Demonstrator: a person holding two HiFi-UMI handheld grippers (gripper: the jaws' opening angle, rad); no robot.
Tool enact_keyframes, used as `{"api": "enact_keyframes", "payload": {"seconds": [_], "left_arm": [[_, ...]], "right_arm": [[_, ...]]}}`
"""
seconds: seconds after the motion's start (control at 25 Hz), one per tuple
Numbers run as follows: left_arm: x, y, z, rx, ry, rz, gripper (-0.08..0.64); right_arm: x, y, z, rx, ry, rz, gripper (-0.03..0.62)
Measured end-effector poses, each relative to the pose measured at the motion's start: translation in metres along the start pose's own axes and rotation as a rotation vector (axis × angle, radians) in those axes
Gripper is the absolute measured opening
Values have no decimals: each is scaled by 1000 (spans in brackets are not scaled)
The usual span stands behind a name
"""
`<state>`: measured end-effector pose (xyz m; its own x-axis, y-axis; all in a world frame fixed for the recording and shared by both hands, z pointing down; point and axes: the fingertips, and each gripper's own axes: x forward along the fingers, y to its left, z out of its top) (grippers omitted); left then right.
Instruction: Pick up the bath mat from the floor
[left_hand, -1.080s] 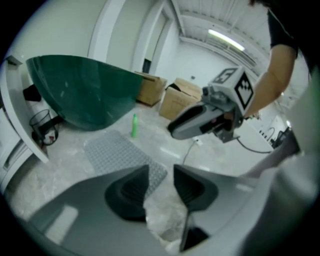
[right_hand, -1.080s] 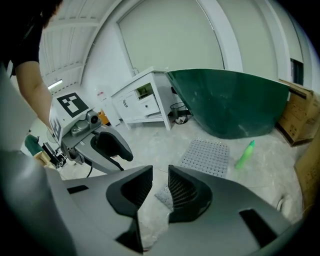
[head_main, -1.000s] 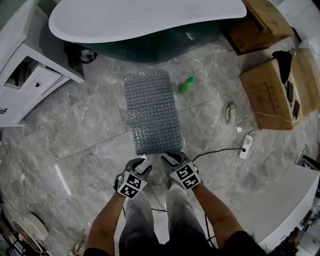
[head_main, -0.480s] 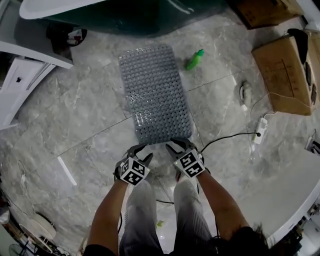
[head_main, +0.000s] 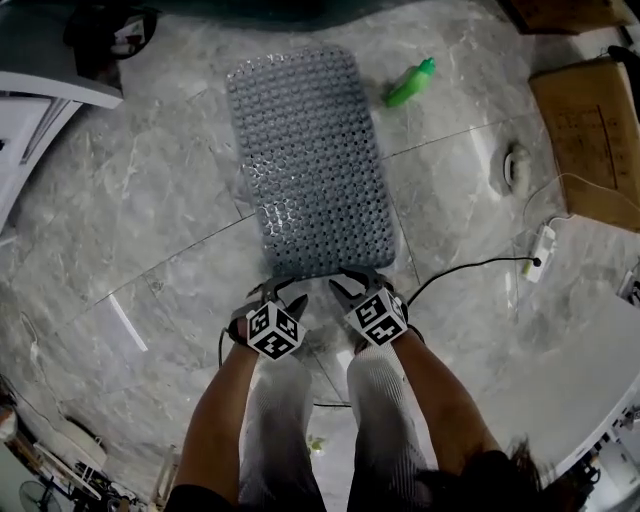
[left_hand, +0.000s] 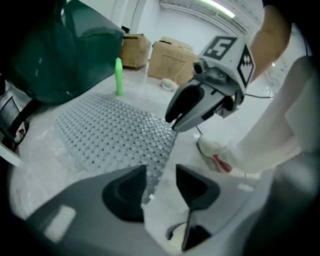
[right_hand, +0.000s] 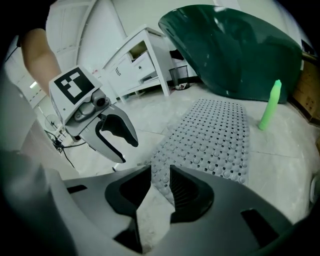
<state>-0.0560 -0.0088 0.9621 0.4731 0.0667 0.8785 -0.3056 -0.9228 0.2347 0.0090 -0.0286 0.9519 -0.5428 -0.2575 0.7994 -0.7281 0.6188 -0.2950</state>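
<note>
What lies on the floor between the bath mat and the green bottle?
Nothing: in the head view, only bare floor separates the bath mat and the green bottle.

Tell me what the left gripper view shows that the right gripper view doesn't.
Only the left gripper view shows the right gripper, the cardboard boxes and a white shoe.

Only the right gripper view shows the left gripper and the white cabinet.

Both show the bath mat, the green bottle and the dark green tub. In each view, that gripper's own jaws stand apart with the mat's near edge between them. The right gripper's jaws are opening.
</note>
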Motion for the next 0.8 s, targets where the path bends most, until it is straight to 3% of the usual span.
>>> {"api": "enact_keyframes", "payload": {"seconds": [0.48,0.8], "left_arm": [[78,21,-61,118,100,-6,189],[102,21,-79,179,124,5,189]], "right_arm": [[64,-13,-52,-47,44,45,120],[78,-17,-75,-53,57,51,126]]}}
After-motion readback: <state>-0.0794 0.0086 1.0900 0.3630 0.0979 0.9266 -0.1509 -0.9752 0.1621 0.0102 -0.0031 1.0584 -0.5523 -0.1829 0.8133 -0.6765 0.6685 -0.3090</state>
